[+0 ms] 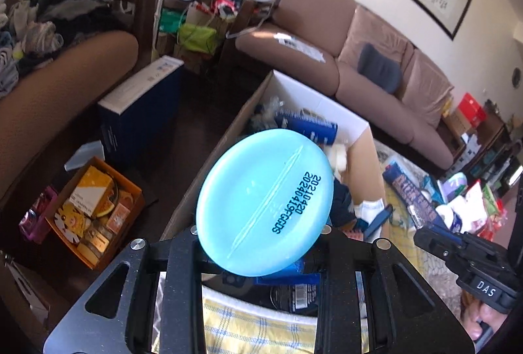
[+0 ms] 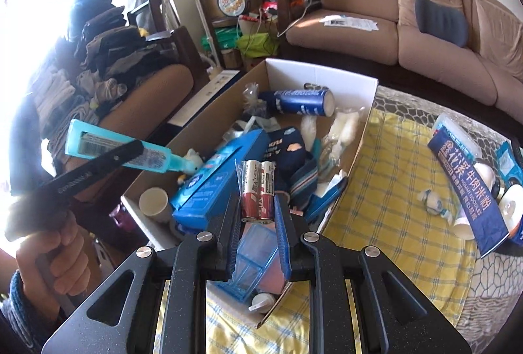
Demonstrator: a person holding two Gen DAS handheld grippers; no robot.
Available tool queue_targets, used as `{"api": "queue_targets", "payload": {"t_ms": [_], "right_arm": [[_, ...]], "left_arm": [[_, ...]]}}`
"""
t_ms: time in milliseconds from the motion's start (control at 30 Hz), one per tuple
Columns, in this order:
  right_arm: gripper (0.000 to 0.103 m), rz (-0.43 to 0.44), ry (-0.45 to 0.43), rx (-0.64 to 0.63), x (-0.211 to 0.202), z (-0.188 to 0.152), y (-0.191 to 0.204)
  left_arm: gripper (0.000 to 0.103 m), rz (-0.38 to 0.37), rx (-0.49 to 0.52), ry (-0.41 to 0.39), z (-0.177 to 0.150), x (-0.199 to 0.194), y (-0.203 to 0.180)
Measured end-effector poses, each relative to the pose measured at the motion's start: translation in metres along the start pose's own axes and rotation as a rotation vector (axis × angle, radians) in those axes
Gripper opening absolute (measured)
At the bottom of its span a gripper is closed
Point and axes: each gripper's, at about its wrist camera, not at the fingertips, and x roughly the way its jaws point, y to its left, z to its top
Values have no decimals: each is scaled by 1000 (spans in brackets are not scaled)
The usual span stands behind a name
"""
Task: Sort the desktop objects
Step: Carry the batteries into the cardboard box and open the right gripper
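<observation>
Left gripper [image 1: 261,233] clamped on light, slick blue plastic bottle [image 1: 264,207] over the cardboard box [image 2: 327,73], probably near its base; right gripper [image 2: 256,207] clamped on paired batteries [image 2: 258,190], dense, rigid, slippery, held across both sides.

The left gripper [image 1: 261,236] clamped a light-blue oval plastic bottle [image 1: 265,207] above an open cardboard box [image 1: 209,154].
</observation>
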Motion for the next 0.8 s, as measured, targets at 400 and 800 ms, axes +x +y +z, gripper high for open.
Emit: {"api": "queue_targets", "payload": {"t_ms": [400, 800], "right_arm": [[18, 0, 62, -64, 14, -7, 13], [16, 1, 52, -47, 8, -3, 8]], "left_arm": [[26, -19, 104, -19, -8, -6, -26], [26, -86, 153, -75, -8, -19, -35]]}}
